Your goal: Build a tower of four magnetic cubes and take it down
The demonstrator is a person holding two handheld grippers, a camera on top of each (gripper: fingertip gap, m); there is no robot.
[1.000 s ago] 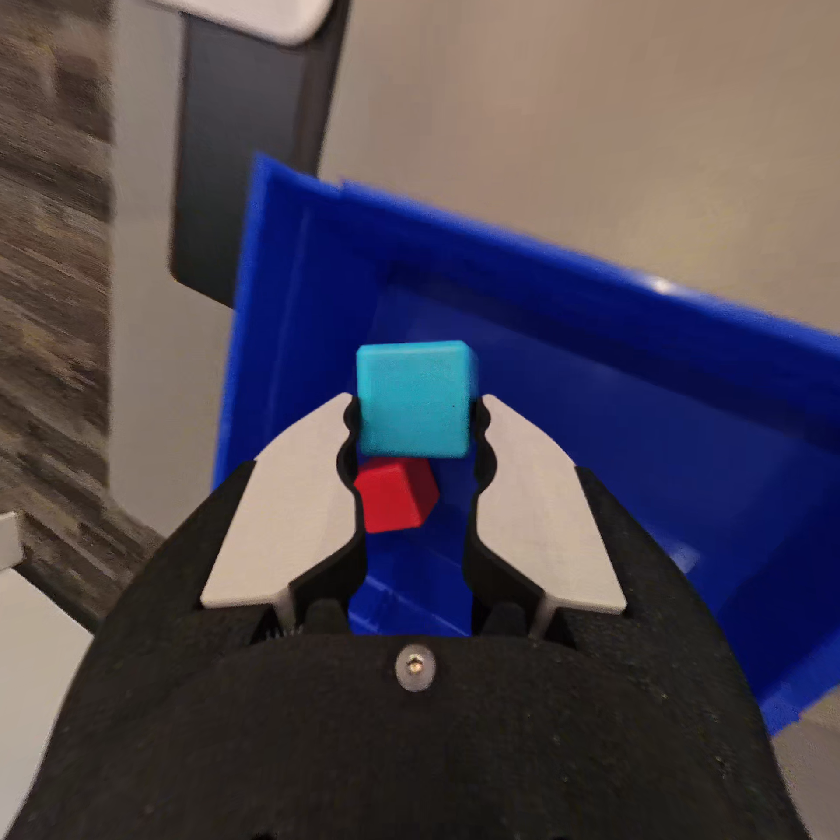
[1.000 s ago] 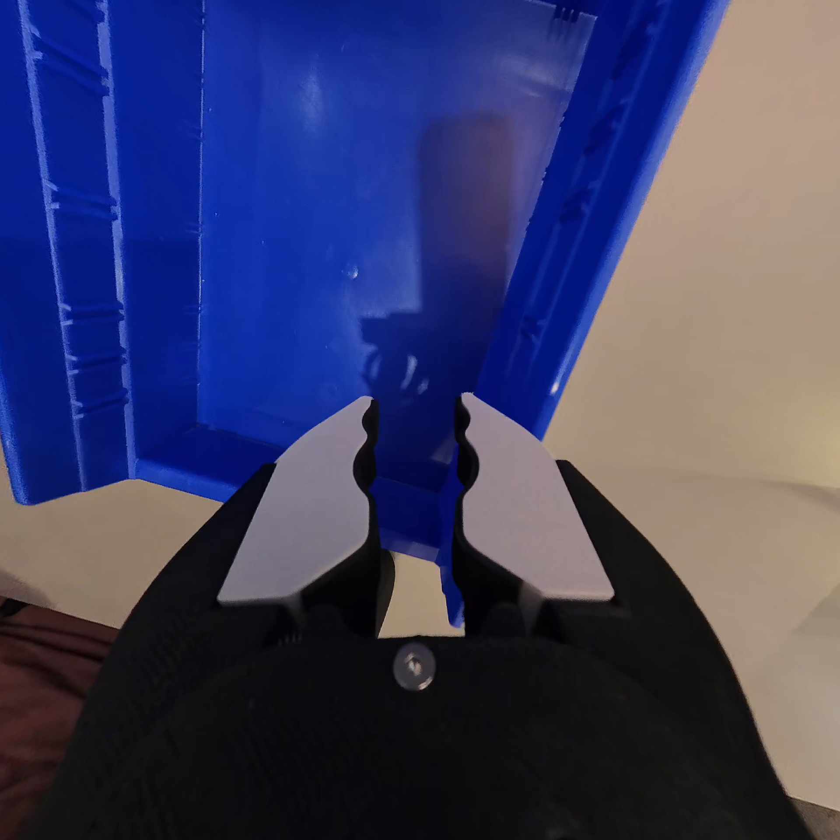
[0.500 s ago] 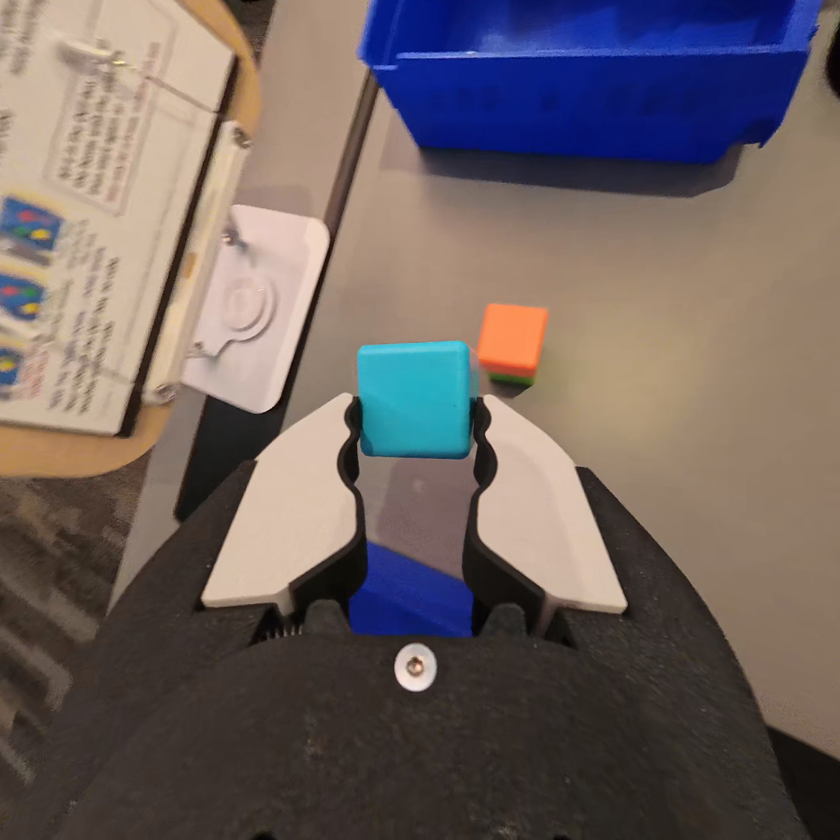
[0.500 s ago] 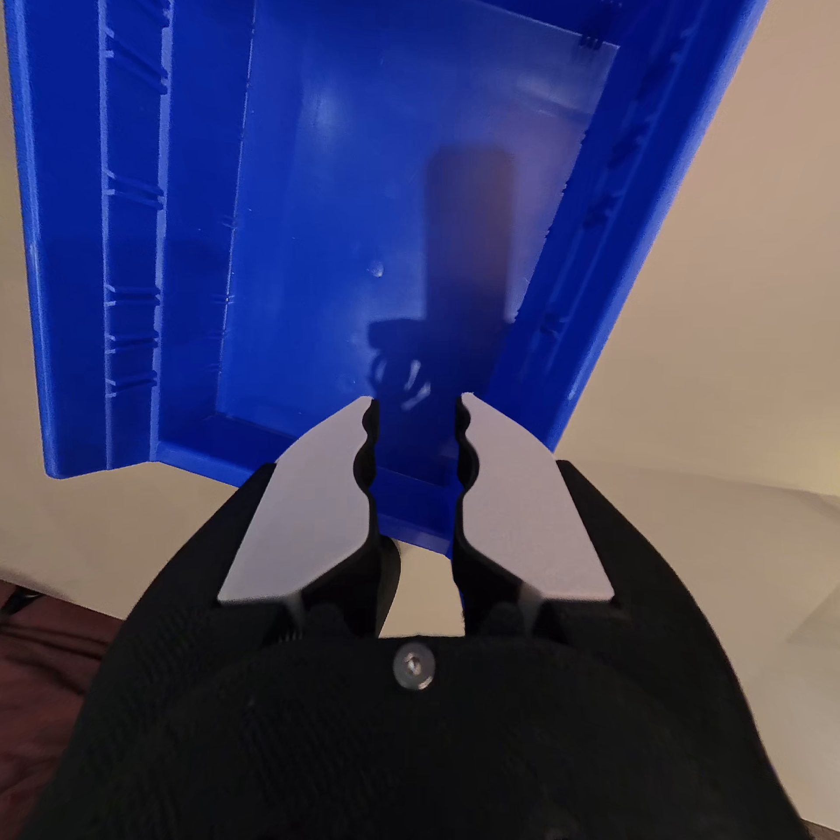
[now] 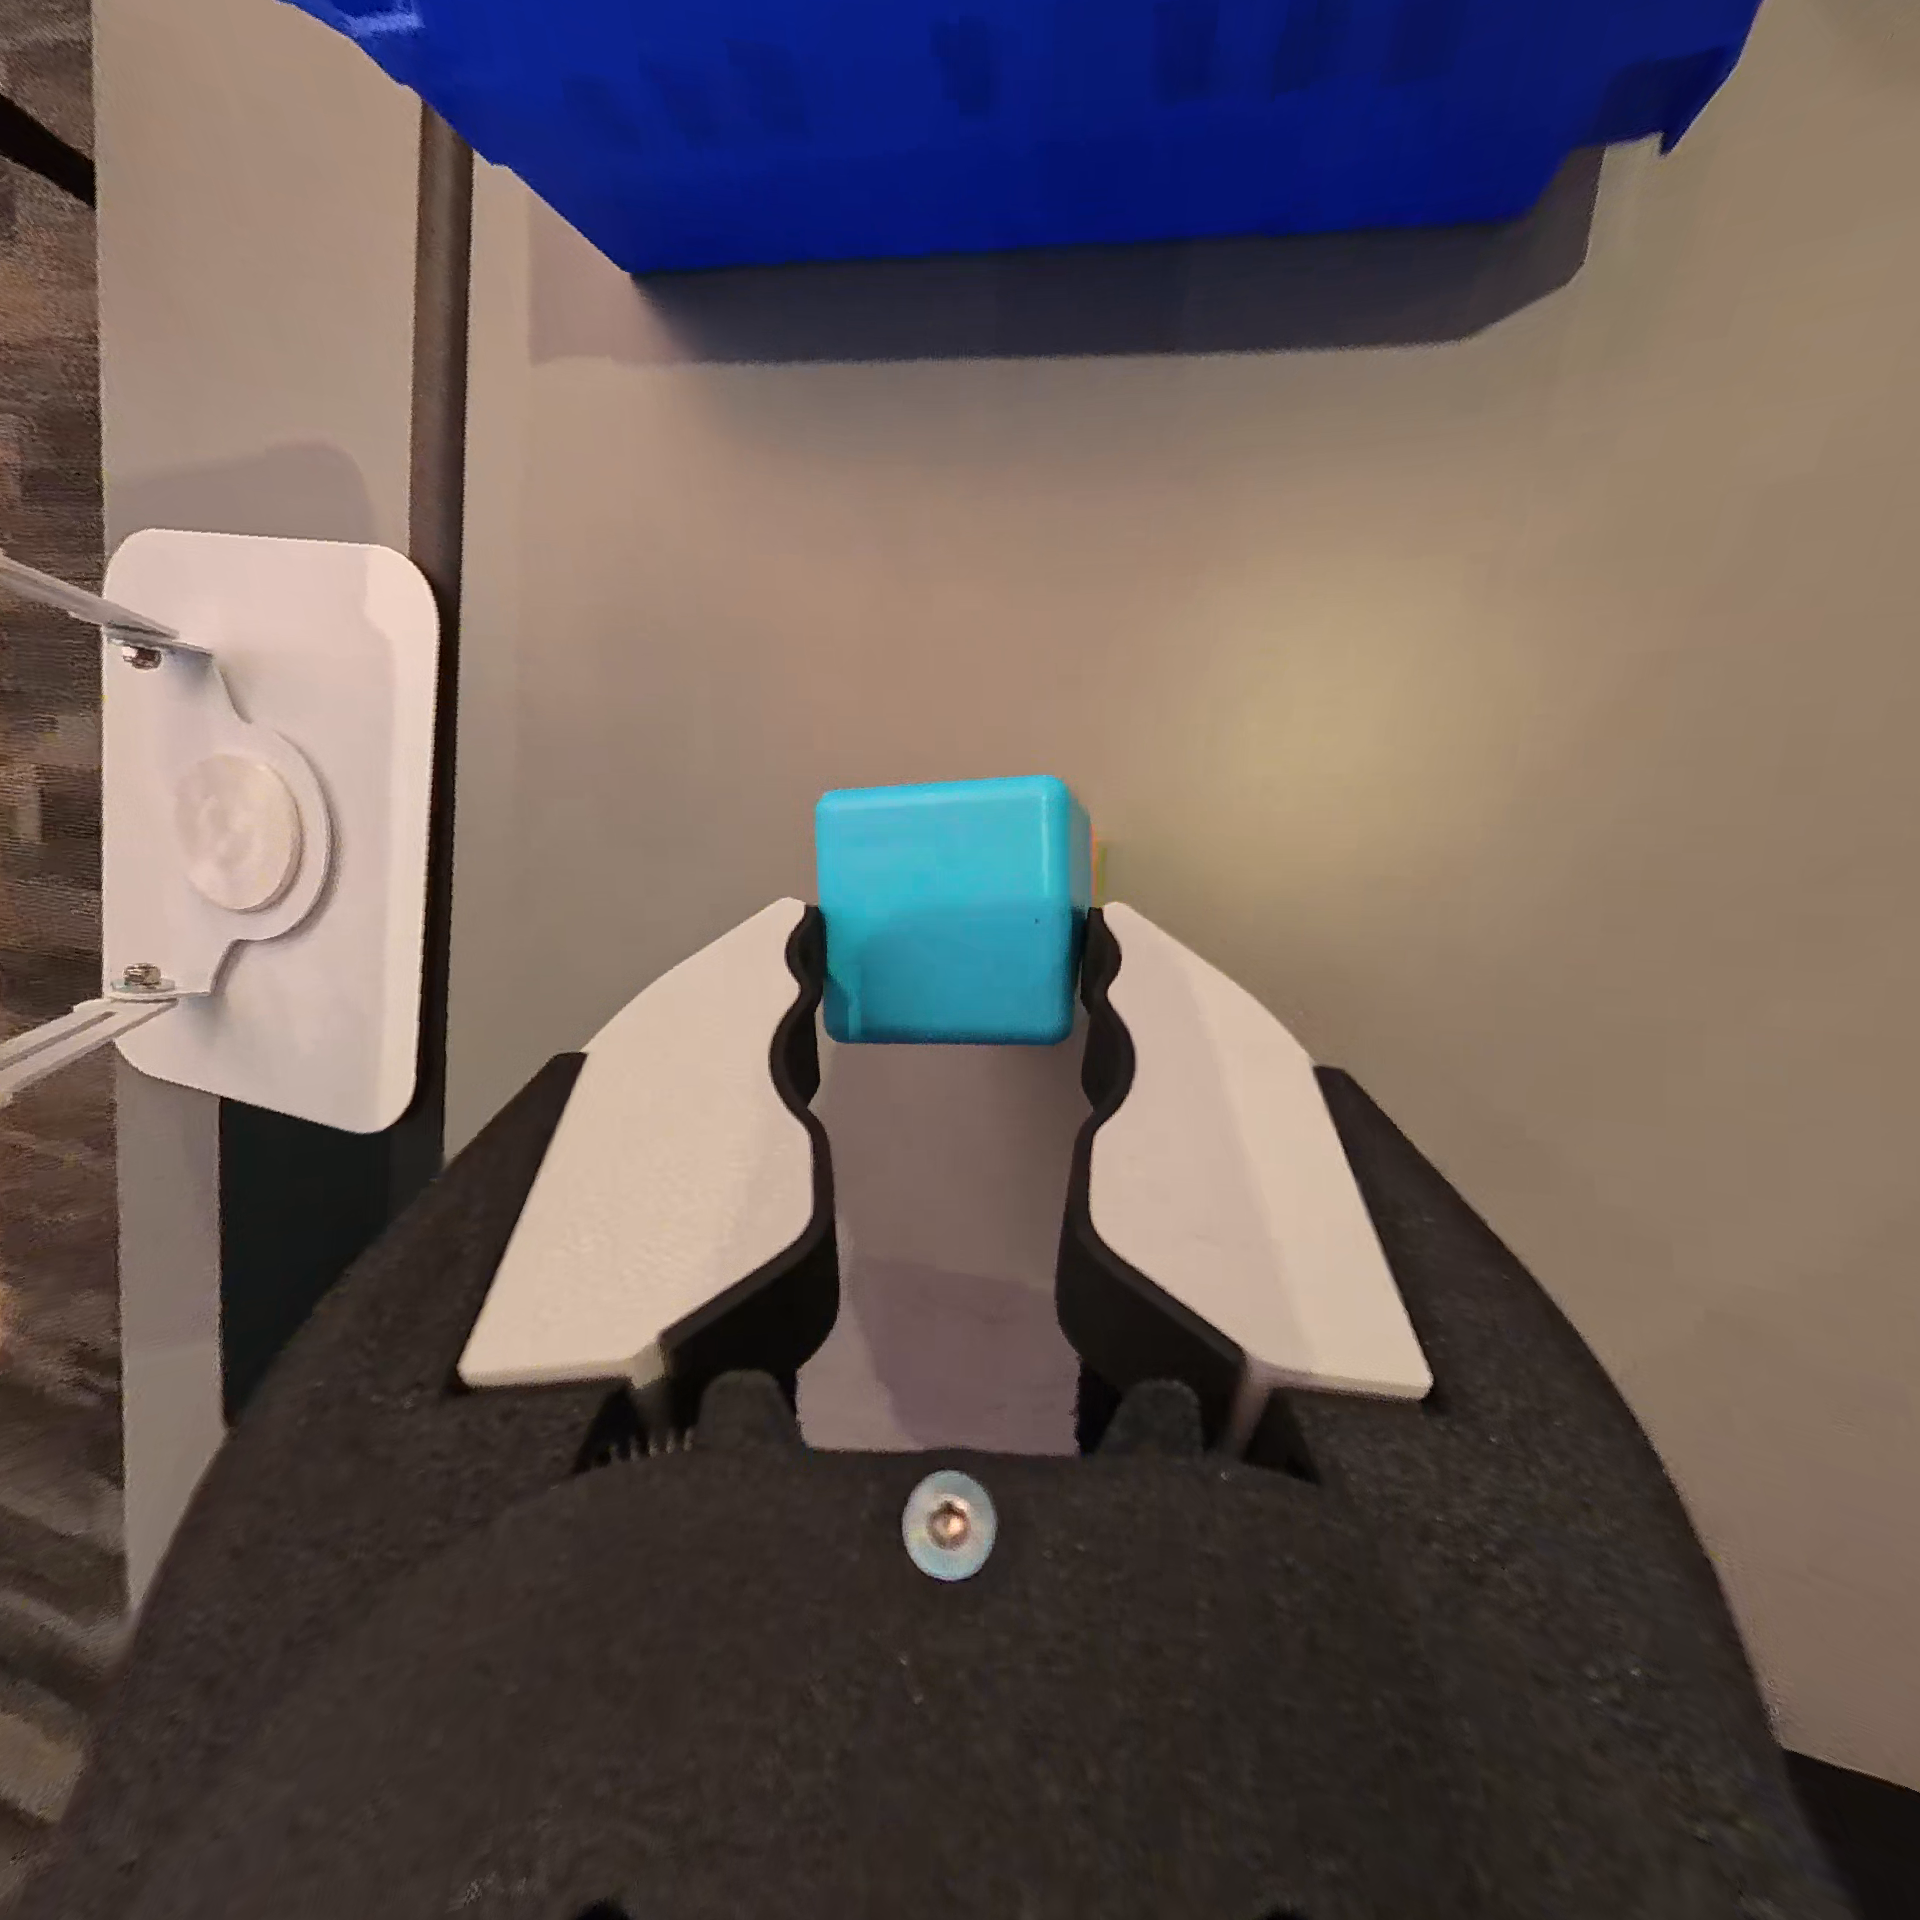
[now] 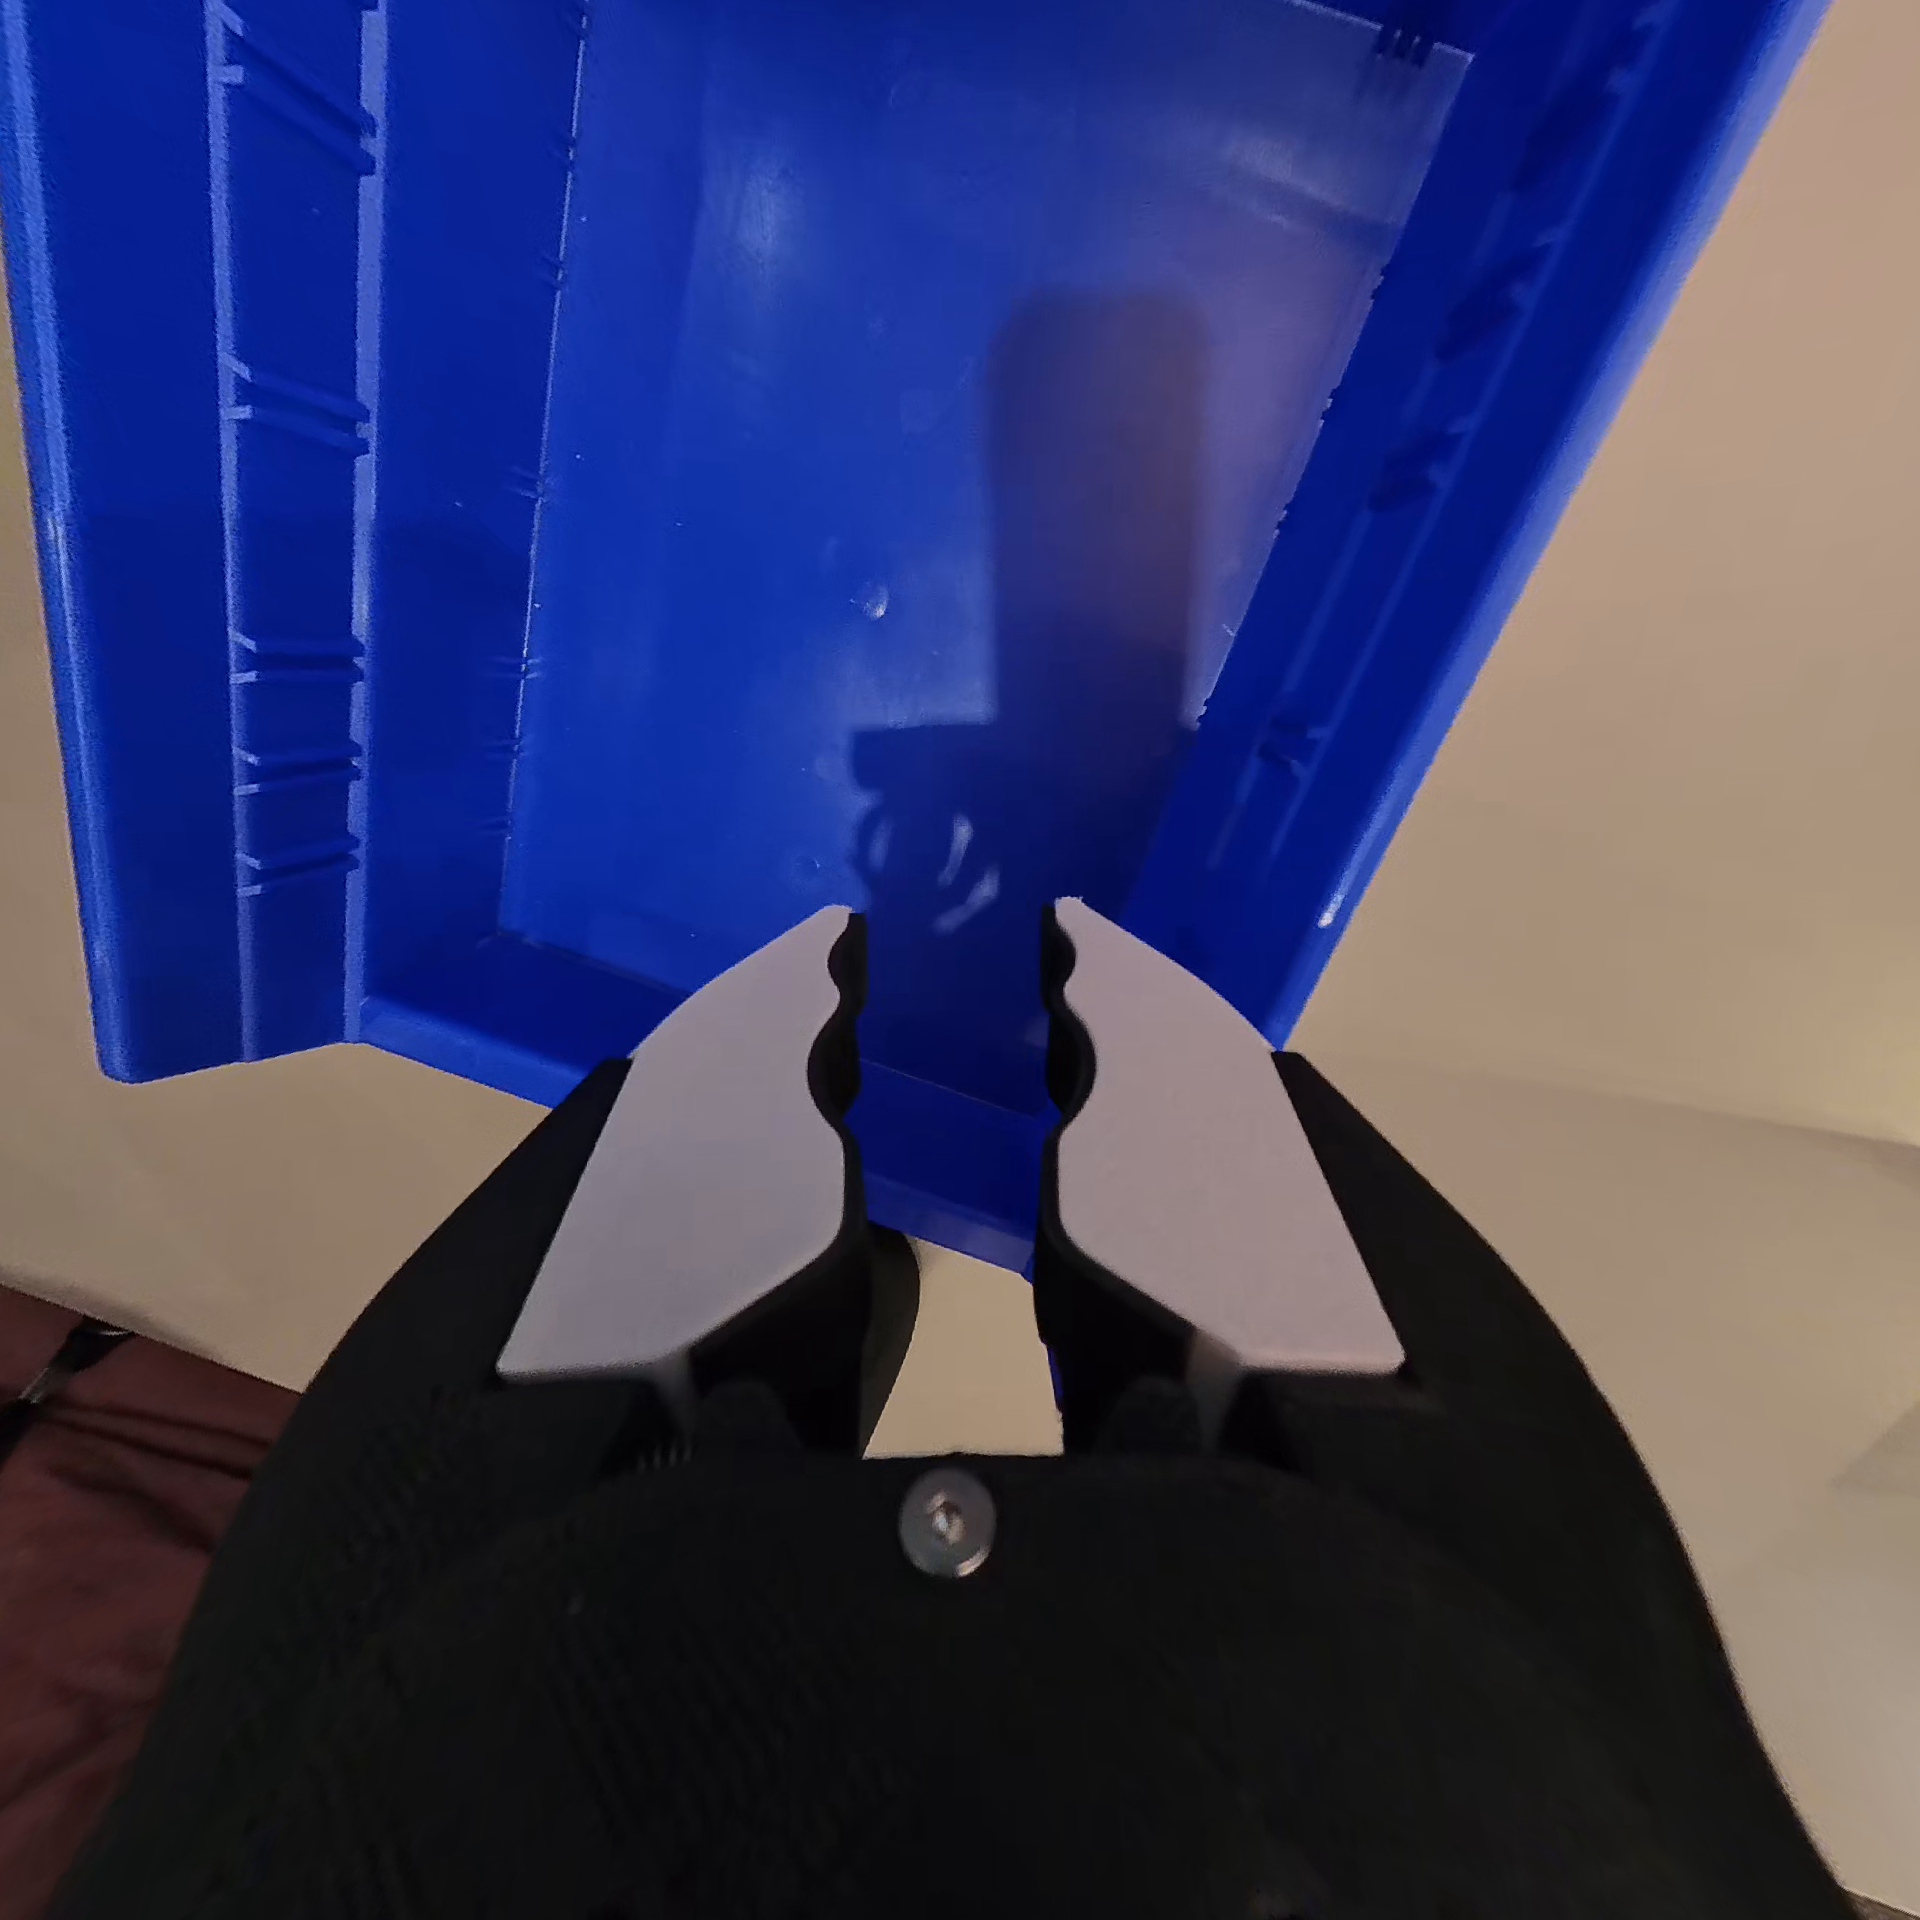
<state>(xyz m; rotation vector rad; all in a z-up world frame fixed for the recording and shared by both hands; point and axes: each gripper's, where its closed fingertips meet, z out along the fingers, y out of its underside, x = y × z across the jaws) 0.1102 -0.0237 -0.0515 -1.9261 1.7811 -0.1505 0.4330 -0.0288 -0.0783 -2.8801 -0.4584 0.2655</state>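
Note:
My left gripper (image 5: 945,925) is shut on a teal cube (image 5: 940,914) and holds it over the grey table (image 5: 1351,675). A thin sliver of orange and green (image 5: 1097,857) shows just past the cube's right edge; the rest of that stack is hidden behind the teal cube. My right gripper (image 6: 951,920) is open and empty, held above the near end of a blue bin (image 6: 291,520) whose floor shows only reflections.
A blue bin (image 5: 1039,135) stands at the far side of the table in the left wrist view. A white mounting plate (image 5: 270,821) with metal brackets sits at the table's left edge, beside a dark gap. Carpet lies beyond the left edge. Left tips to right tips: about 35 centimeters. The left tips stand about 30 centimeters off the white mounting plate (image 5: 270,821).
My left gripper carried the teal cube out of a blue bin holding a red cube, then over the table until it covers the orange-topped stack. The right gripper drifted slightly back from its bin.

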